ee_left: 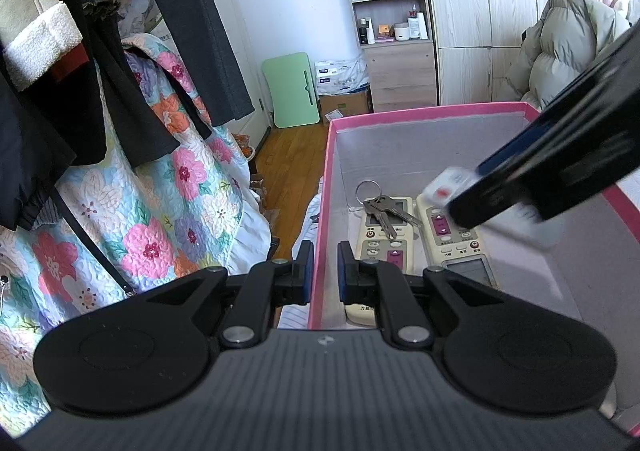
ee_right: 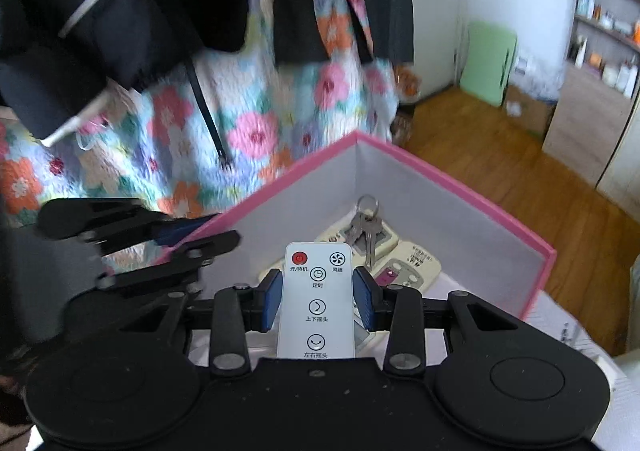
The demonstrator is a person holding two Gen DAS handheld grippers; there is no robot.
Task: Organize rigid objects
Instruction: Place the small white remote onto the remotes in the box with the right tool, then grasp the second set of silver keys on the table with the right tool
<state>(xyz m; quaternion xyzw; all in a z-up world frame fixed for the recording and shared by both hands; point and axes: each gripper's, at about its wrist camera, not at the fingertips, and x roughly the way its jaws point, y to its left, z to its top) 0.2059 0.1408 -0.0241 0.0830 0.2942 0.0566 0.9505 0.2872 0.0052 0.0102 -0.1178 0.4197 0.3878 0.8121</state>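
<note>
Right gripper clamps a slim white fan remote between its blue pads, remote pointing forward past the fingertips, hanging above the inside of the pink box. Ahead of and below the fingertips, on the box floor, lie 2 cream AC remotes side by side with a key bunch resting on the far one. Left gripper sits at the box's near-left wall, jaws narrow with that pink wall in the gap between them; can't tell if the pads actually touch it, likely steadying the box. Task object: fan remote, in the right tongs, not yet down. Risks, as a guess: letting go from this height lets the remote land on the keys or tilt across the 2 remotes instead of lying flat; the smooth plastic held only by its side edges may slip or pivot if the grip loosens; lowering at a slant could knock the box rim; if the left tongs release, the light box may slide. Box appears to sit on a pale cloth-covered surface, probably a bed. Room: wooden floor, floral quilt and dark clothes hanging left of the left tongs, shelf unit and wardrobe far ahead, green board leaning on the white wall.
</note>
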